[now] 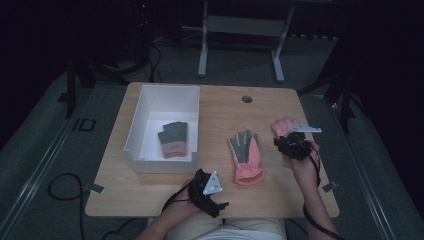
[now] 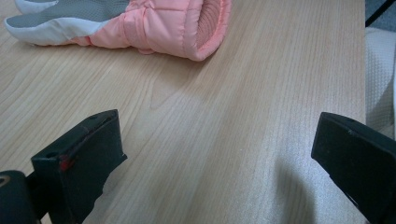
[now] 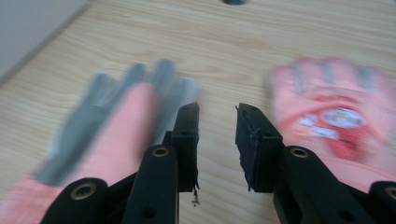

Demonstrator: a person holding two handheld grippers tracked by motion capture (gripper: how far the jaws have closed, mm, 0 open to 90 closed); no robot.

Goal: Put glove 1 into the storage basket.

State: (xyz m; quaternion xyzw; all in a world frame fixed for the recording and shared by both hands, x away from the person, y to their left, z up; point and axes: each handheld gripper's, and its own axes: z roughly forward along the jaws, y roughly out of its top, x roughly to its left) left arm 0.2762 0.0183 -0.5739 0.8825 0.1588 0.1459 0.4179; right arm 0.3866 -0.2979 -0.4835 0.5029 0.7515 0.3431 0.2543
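Note:
A pink glove with a grey palm (image 1: 246,157) lies flat on the middle of the wooden table (image 1: 220,107), fingers pointing away from me. A second pink glove (image 1: 284,125) lies to its right, partly behind my right gripper (image 1: 290,142). In the blurred right gripper view, that gripper (image 3: 218,112) hovers between the grey-palmed glove (image 3: 107,121) and the pink glove with a red patch (image 3: 341,121), jaws apart with nothing between them. My left gripper (image 1: 215,195) rests near the front edge. Its jaws (image 2: 218,128) stand wide open over bare wood, the glove's cuff (image 2: 187,28) beyond them.
A white bin (image 1: 135,130) stands on the left half of the table and holds a grey-green glove with a pink cuff (image 1: 173,139). A round cable hole (image 1: 247,99) sits near the far edge. Cables trail off the front edge.

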